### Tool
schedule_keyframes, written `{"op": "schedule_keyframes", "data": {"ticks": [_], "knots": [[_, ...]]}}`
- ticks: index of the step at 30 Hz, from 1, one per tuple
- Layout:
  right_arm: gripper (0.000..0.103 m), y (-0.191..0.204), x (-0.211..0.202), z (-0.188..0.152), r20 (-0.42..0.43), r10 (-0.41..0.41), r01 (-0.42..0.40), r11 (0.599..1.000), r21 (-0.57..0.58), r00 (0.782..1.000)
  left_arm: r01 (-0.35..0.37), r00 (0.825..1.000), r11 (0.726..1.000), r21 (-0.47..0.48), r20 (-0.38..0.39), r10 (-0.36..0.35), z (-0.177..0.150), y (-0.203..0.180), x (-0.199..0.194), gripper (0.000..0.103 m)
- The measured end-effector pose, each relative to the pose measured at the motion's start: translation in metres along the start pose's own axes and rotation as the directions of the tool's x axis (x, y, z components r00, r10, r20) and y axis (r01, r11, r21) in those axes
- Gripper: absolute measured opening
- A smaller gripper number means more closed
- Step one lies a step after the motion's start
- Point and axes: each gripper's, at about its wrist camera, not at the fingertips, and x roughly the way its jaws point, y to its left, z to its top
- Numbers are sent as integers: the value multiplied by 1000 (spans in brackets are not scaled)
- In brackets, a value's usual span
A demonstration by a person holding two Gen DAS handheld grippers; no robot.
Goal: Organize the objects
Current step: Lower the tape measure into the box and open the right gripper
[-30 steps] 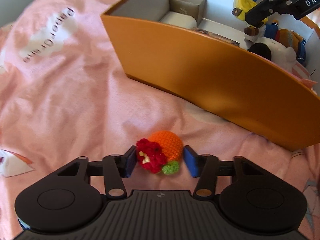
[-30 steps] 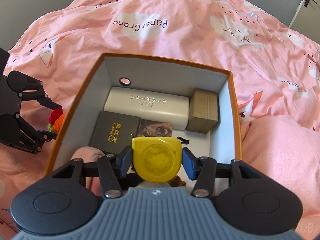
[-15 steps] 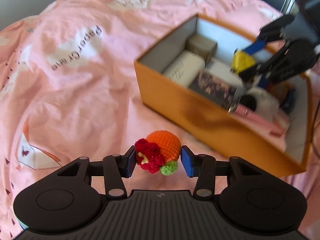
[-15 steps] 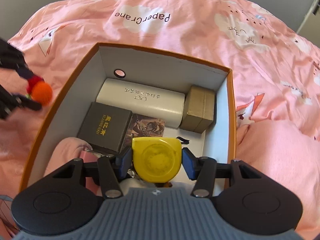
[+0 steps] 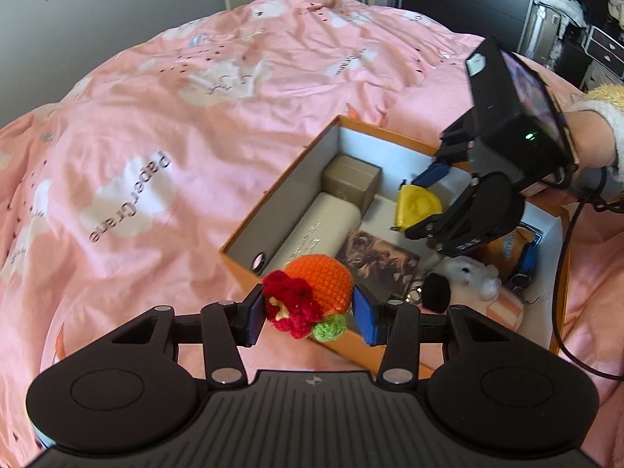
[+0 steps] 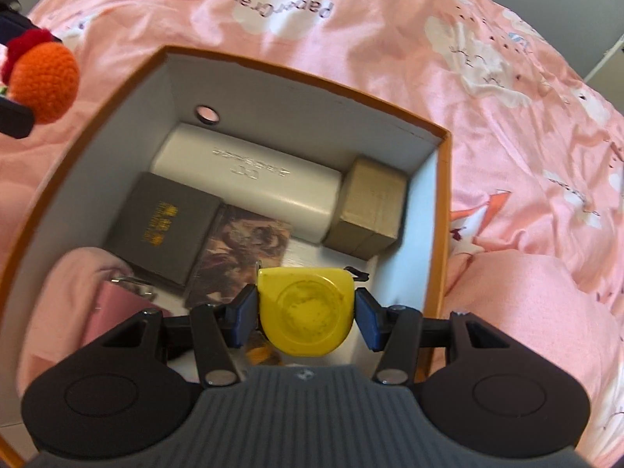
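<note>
My left gripper (image 5: 308,318) is shut on an orange crocheted ball with a red flower and green leaf (image 5: 312,296), held in the air above the near corner of the orange box (image 5: 280,187). The ball also shows in the right wrist view (image 6: 41,78), left of the box (image 6: 304,74). My right gripper (image 6: 306,318) is shut on a yellow tape measure (image 6: 306,318) and hovers over the inside of the box. In the left wrist view the tape measure (image 5: 417,202) and right gripper (image 5: 419,206) hang over the box's middle.
The box holds a white case (image 6: 249,175), a dark book (image 6: 163,226), a picture card (image 6: 241,249), a tan carton (image 6: 370,206), a pink item (image 6: 85,296) and a white plush (image 5: 472,280). Pink bedding (image 5: 156,148) surrounds it. Furniture stands beyond the bed.
My left gripper has lifted the crocheted ball off the bedding and carried it up toward the box. My right gripper, holding the tape measure, has shifted slightly within the box.
</note>
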Motion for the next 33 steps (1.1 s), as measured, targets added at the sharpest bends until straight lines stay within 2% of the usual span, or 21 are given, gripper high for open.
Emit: {"op": "schedule_keyframes", "data": {"ticks": [9, 17, 21, 25, 27, 33], "knots": [[55, 6, 9, 8, -11, -37, 37, 999, -23, 999, 8, 1000, 999, 50, -24, -7, 12, -13, 23, 53], [55, 5, 10, 14, -43, -32, 30, 999, -36, 999, 40, 999, 998, 52, -15, -39, 16, -19, 40, 53], [55, 0, 9, 18, -67, -55, 57, 998, 20, 996, 57, 998, 997, 61, -6, -57, 18, -23, 47, 53], [55, -7, 8, 26, -76, -34, 47, 983, 179, 996, 56, 998, 996, 67, 5, -57, 20, -24, 50, 53], [55, -4, 10, 28, -74, -39, 54, 976, 213, 996, 49, 999, 997, 65, 10, -50, 20, -21, 52, 53], [55, 9, 20, 31, -73, -154, 166, 962, 215, 985, 45, 999, 996, 76, 10, -46, 18, -18, 56, 53]]}}
